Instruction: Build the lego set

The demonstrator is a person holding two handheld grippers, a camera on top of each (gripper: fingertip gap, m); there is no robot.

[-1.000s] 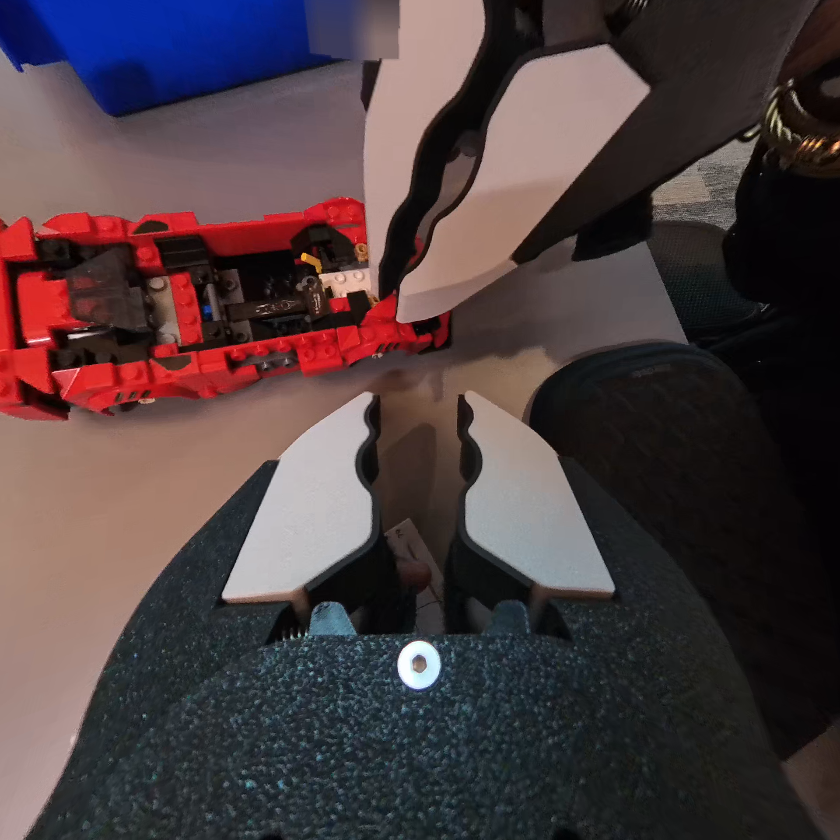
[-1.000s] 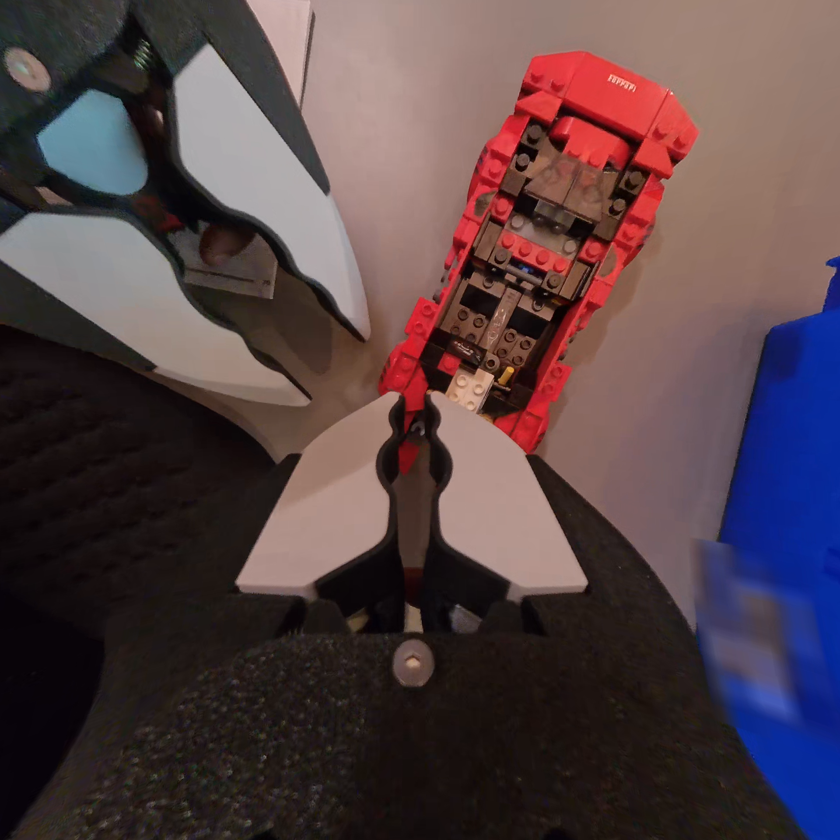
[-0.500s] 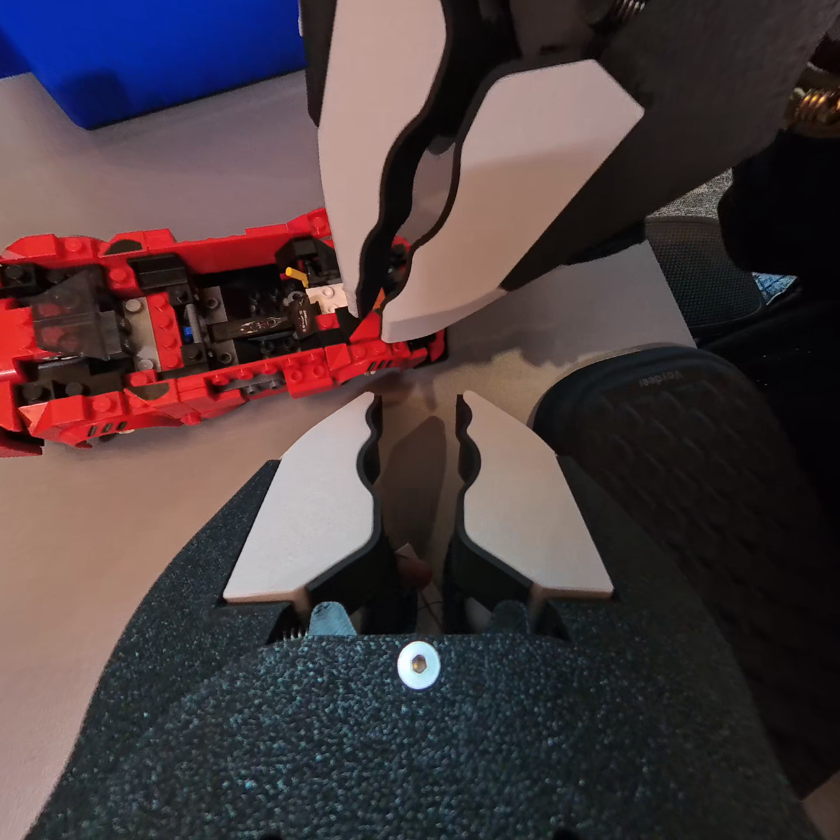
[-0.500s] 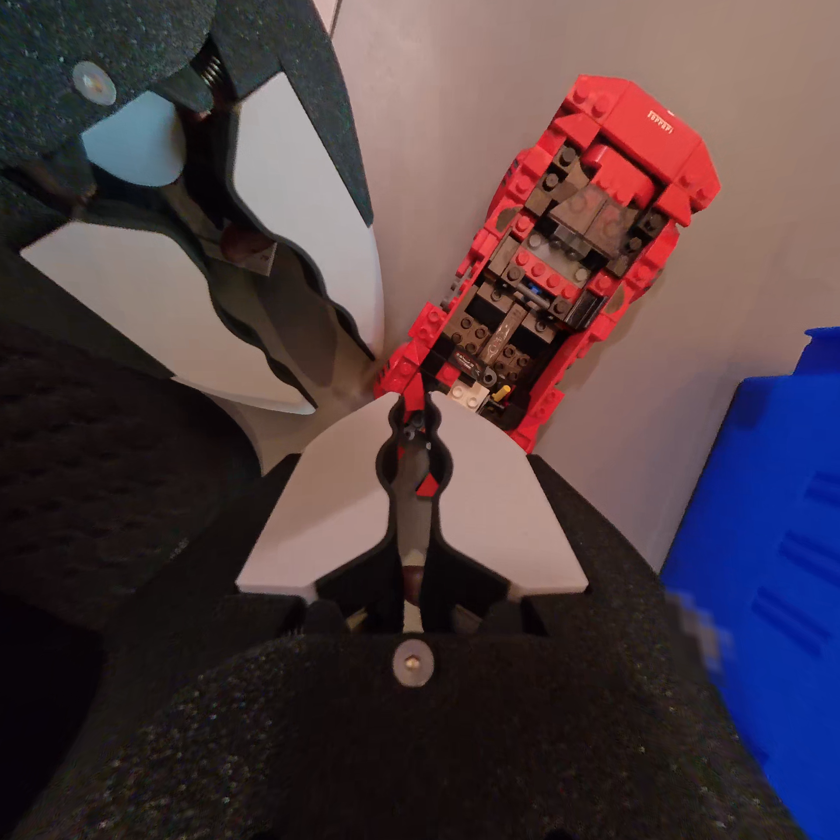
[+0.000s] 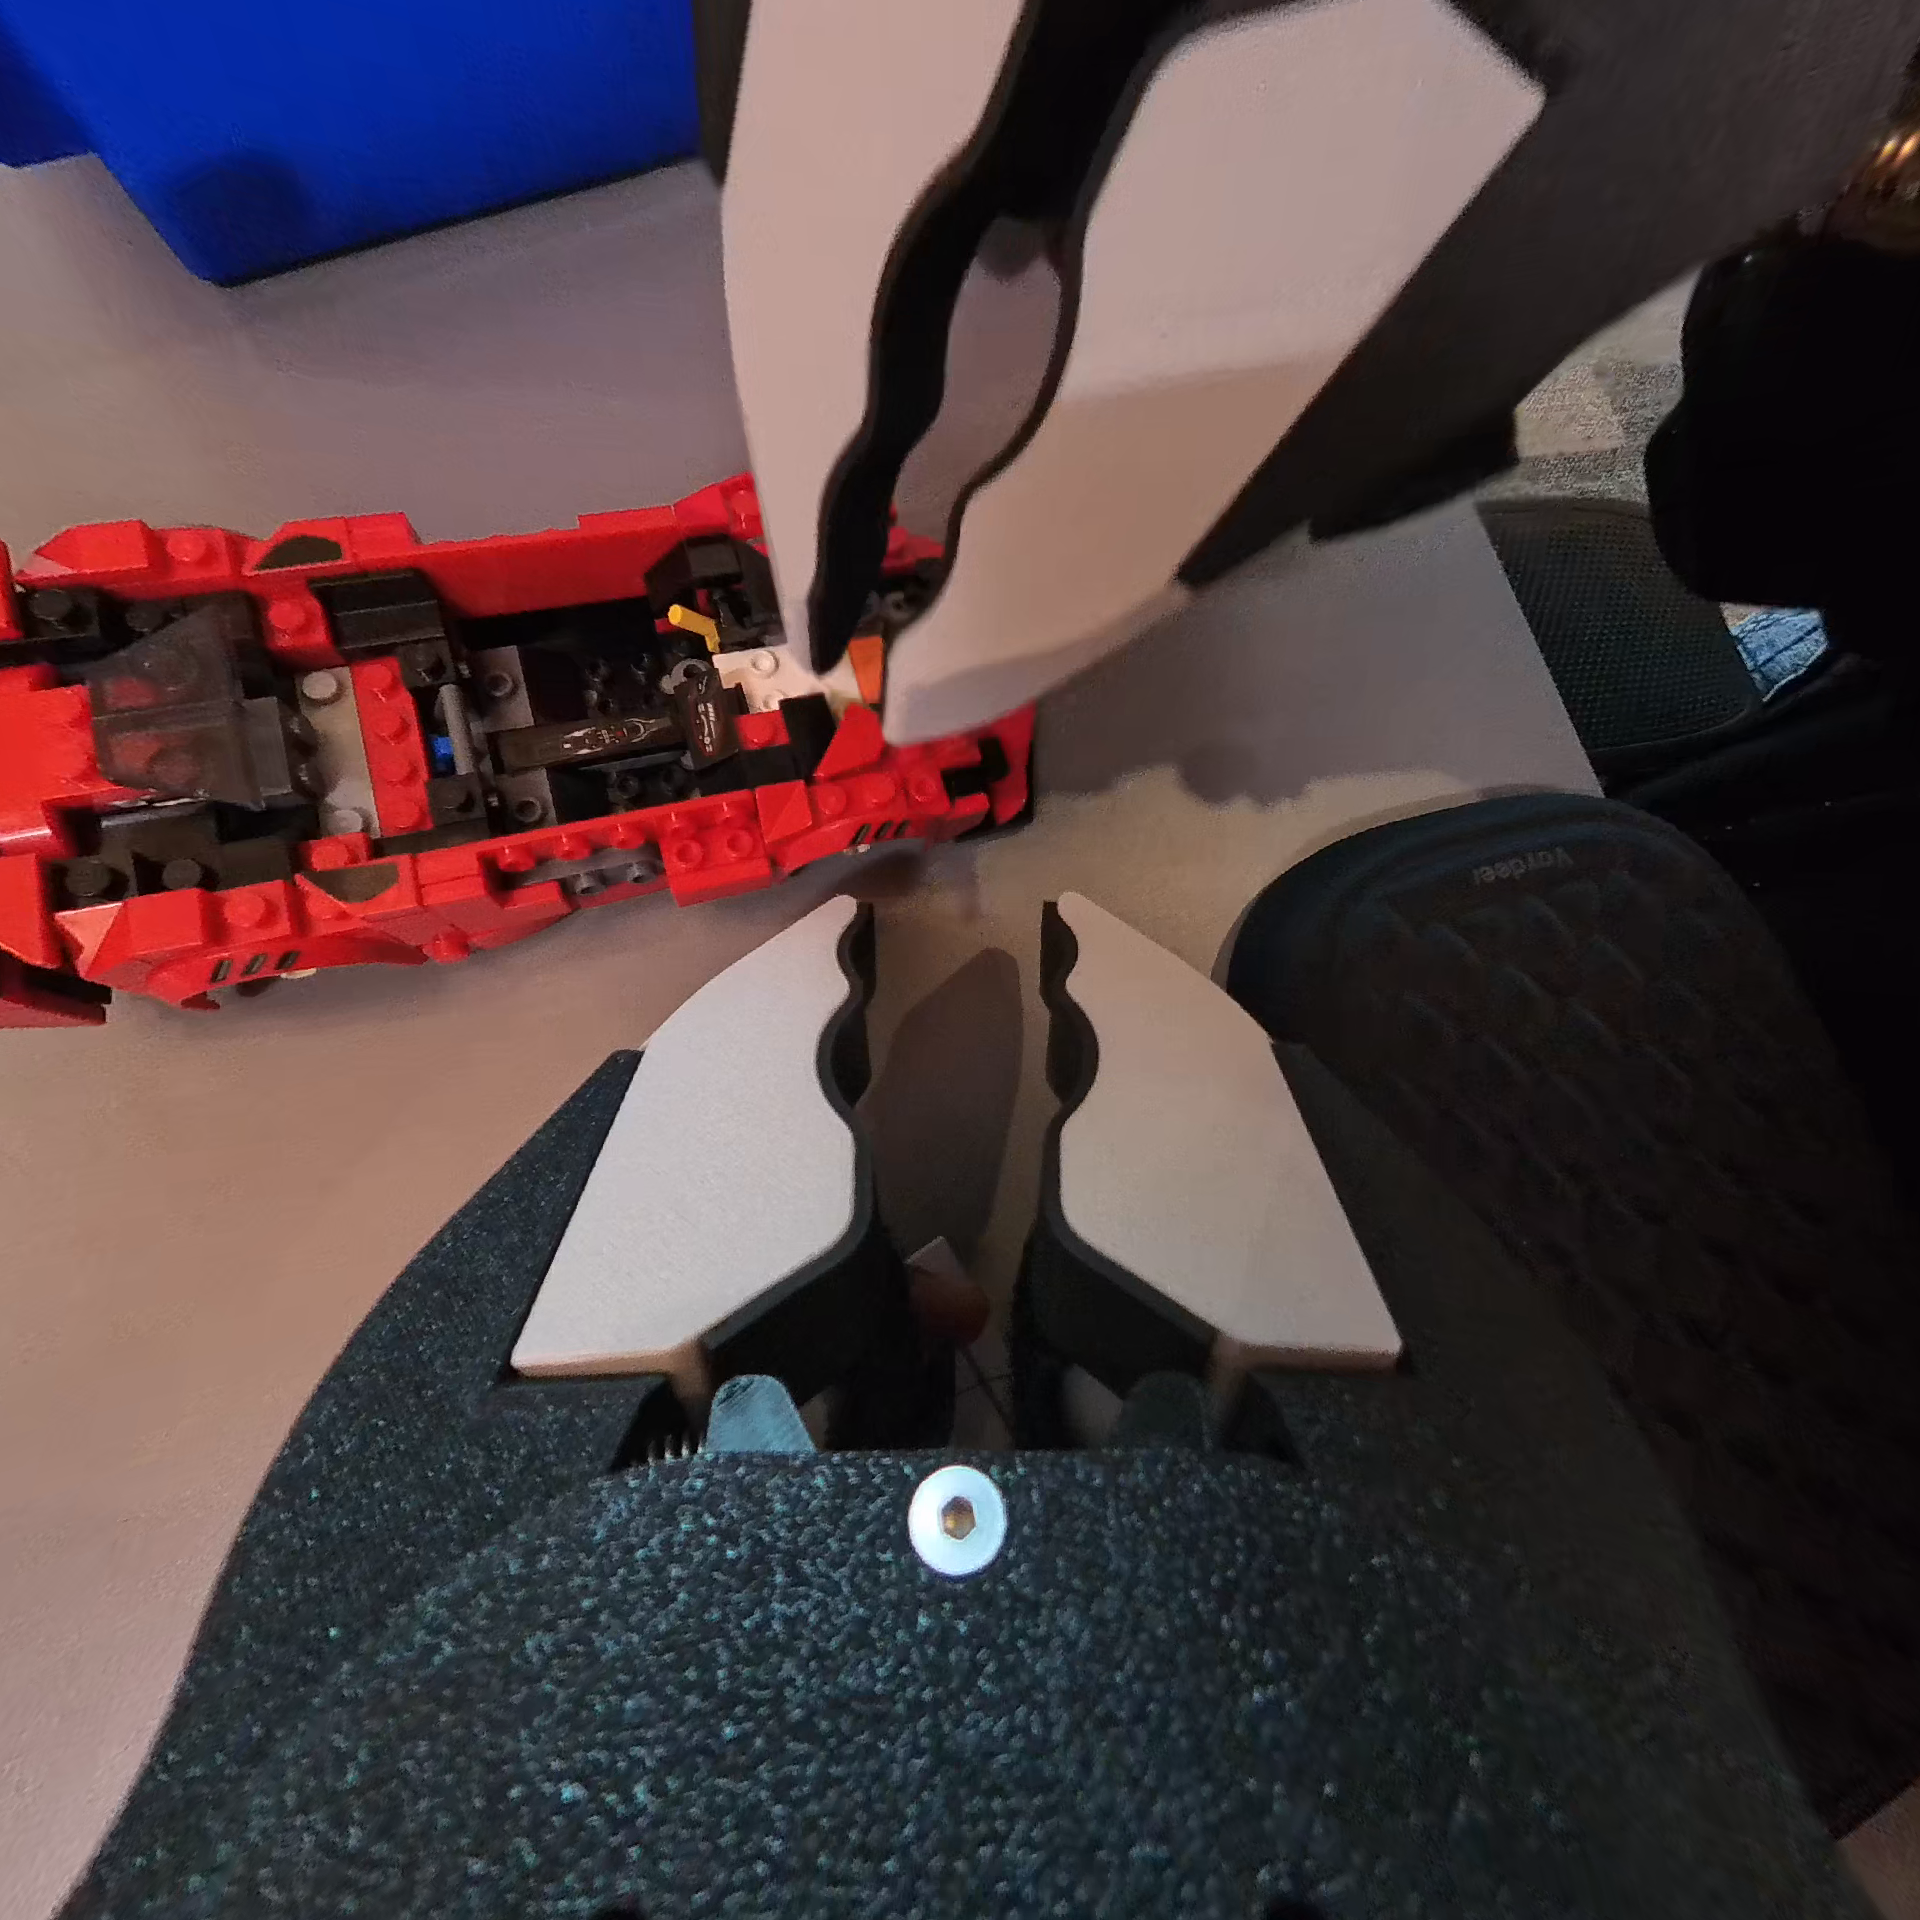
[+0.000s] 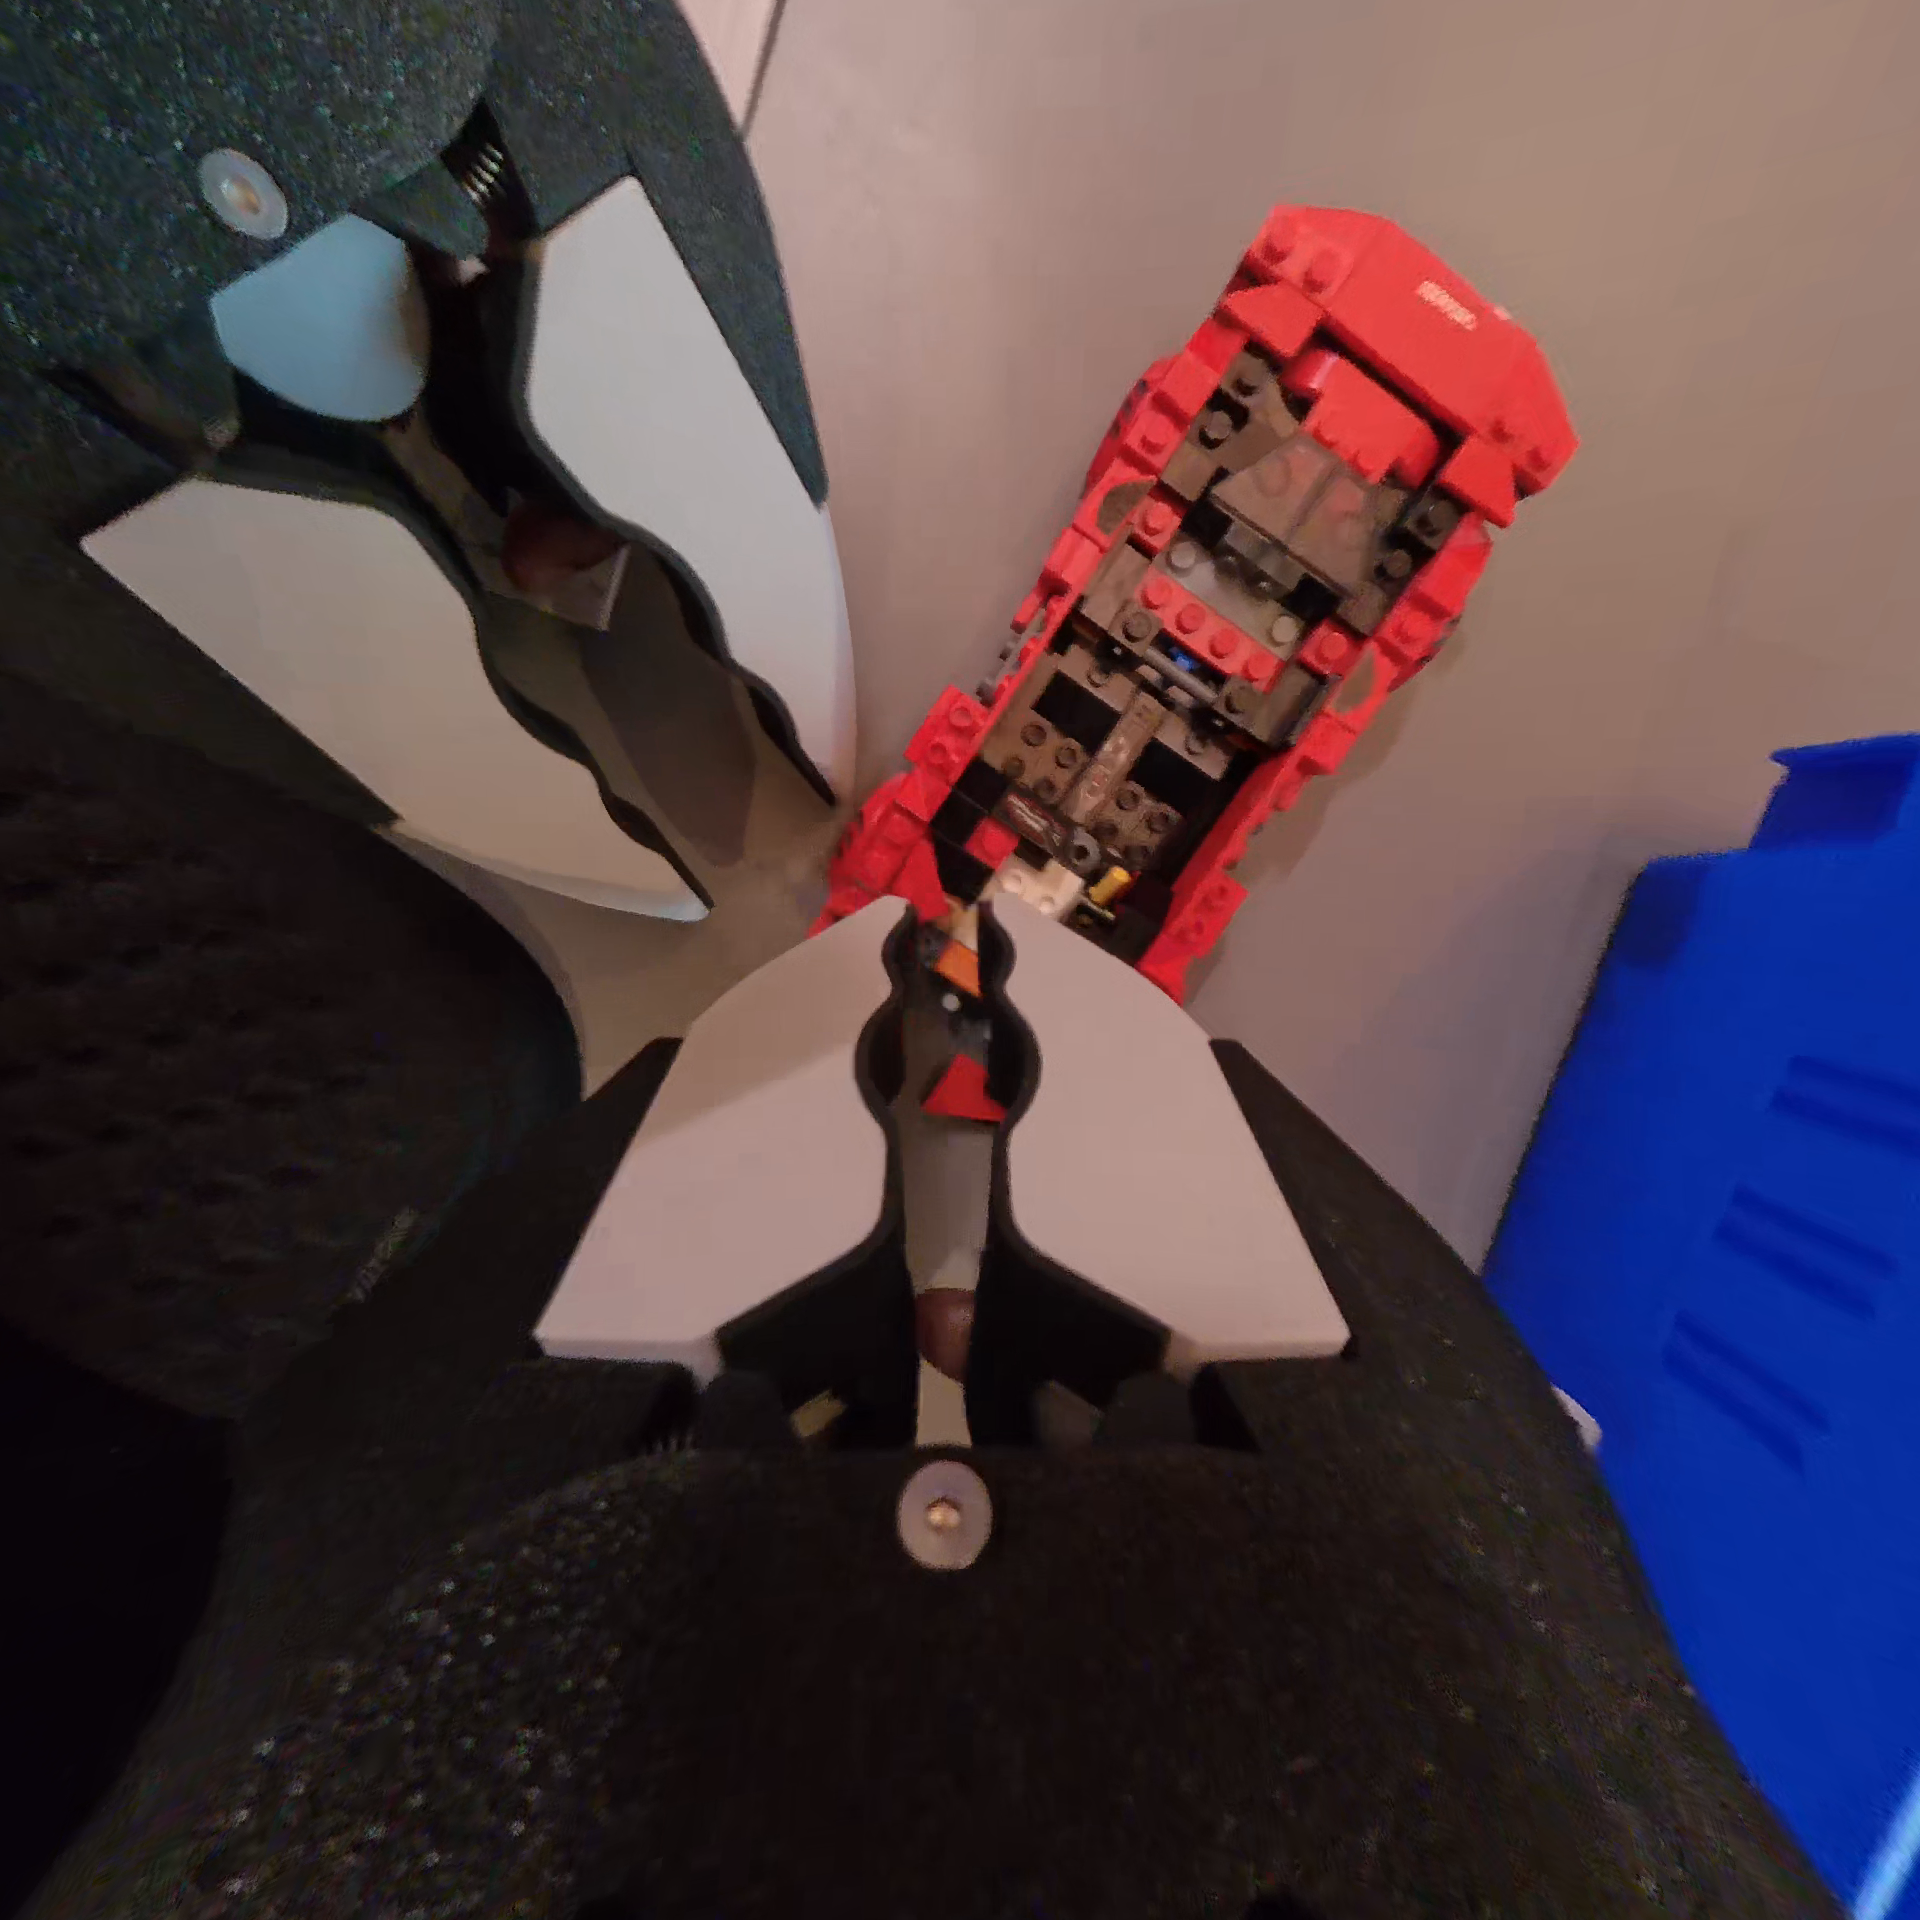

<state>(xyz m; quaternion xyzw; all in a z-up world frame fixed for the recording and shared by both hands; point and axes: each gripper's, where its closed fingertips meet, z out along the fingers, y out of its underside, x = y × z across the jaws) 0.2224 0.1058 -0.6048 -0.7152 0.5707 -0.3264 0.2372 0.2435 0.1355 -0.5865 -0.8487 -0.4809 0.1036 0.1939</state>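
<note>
A red and black lego car (image 5: pixel 416 748) lies on the grey table, roof open; it also shows in the right wrist view (image 6: pixel 1299 582). My right gripper (image 6: pixel 948 920) is shut on a small orange piece (image 6: pixel 956 961) and holds it at the car's near end. In the left wrist view the right gripper (image 5: pixel 857 681) comes down from above with the orange piece (image 5: pixel 865 665) at its tips, touching the car beside a white plate (image 5: pixel 753 670). My left gripper (image 5: pixel 951 914) is open and empty, just off that same end; it also shows in the right wrist view (image 6: pixel 769 842).
A blue bin (image 5: pixel 364 104) stands behind the car and shows at the right of the right wrist view (image 6: pixel 1745 1247). A black padded chair arm (image 5: pixel 1558 1091) sits at the table's edge, close to both grippers.
My right gripper has moved down and in over the car's end with the small piece still in it. My left gripper has stayed open and closed in slightly on the car.
</note>
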